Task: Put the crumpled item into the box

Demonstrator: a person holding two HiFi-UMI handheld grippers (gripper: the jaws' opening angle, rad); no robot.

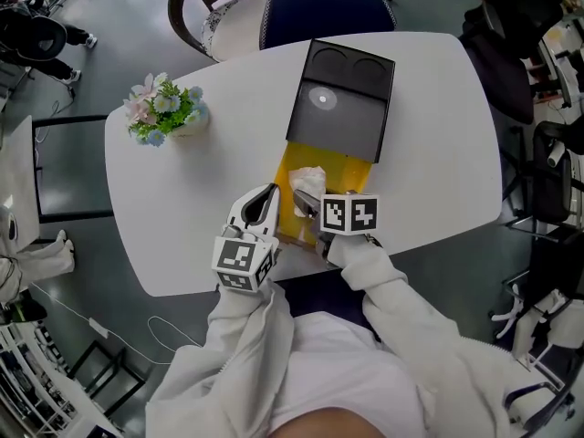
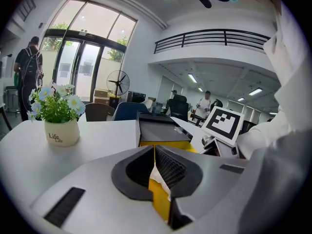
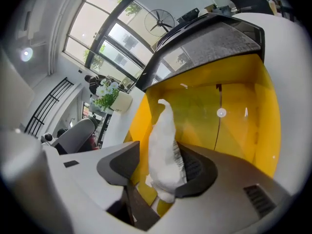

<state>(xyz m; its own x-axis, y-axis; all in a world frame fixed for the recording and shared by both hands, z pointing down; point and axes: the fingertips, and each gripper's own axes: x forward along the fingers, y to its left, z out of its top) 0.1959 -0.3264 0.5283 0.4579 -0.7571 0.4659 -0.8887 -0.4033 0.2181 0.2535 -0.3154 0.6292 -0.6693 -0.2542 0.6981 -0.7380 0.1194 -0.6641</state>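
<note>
A yellow box (image 1: 345, 168) lies open on the white table (image 1: 438, 126), and its black lid (image 1: 339, 103) stands at the far end. My left gripper (image 1: 266, 199) is shut on the box's near left wall (image 2: 159, 199); the yellow edge shows pinched between its pads. The crumpled white paper (image 1: 308, 181) is inside the box at its near end. In the right gripper view the paper (image 3: 163, 145) stands between the jaws of my right gripper (image 3: 161, 152). It leans on the right pad, with a gap to the left pad. My right gripper (image 1: 308, 210) is open.
A small pot of flowers (image 1: 167, 112) stands at the table's left end. A dark blue chair (image 1: 319, 3) is pushed in at the far side. The near table edge (image 1: 210, 286) runs just under both grippers. A person (image 2: 27, 72) stands by the glass doors.
</note>
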